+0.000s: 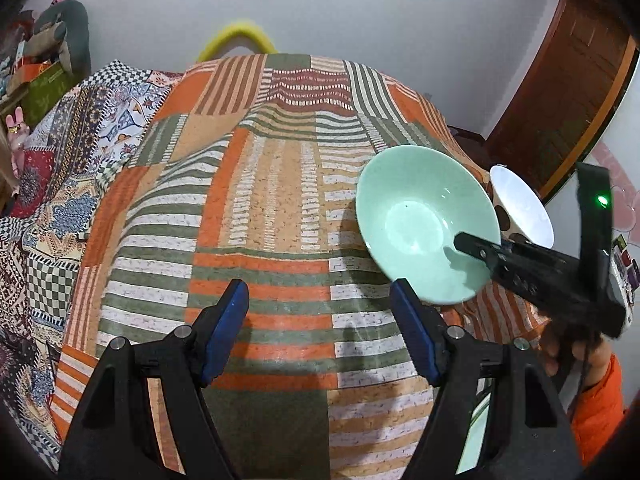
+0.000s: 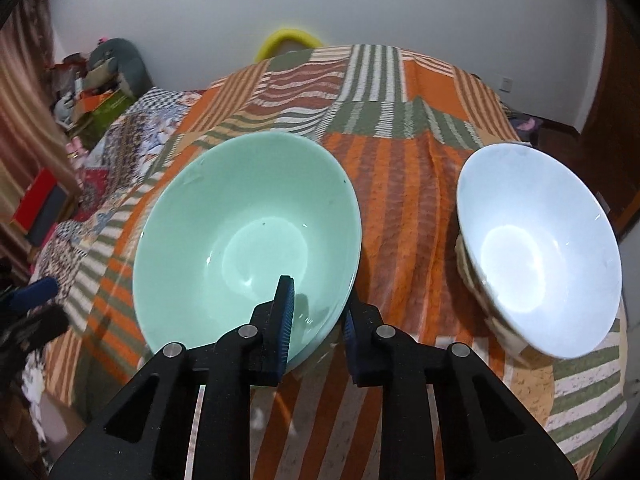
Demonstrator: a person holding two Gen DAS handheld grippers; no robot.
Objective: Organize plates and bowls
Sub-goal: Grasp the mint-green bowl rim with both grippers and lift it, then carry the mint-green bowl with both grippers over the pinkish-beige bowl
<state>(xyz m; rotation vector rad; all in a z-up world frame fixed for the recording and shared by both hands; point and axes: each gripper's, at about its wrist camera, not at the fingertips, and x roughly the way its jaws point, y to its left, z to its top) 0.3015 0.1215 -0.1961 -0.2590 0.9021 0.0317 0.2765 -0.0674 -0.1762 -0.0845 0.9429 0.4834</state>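
Observation:
A mint-green bowl (image 2: 240, 236) is gripped at its near rim by my right gripper (image 2: 318, 312), one finger inside and one outside; it looks tilted and lifted off the cloth. The bowl shows in the left wrist view (image 1: 424, 224) with the right gripper (image 1: 476, 252) on its right rim. A white bowl with brown spots outside (image 2: 536, 248) stands to its right, also in the left wrist view (image 1: 520, 204). My left gripper (image 1: 320, 300) is open and empty over the cloth, left of the green bowl.
A patchwork orange, green and white striped cloth (image 1: 260, 208) covers the table. A second patterned cloth (image 1: 60, 184) lies at left. A yellow ring (image 1: 238, 38) stands behind. Clutter and boxes (image 2: 92, 92) sit at far left; a wooden door (image 1: 576, 92) is at right.

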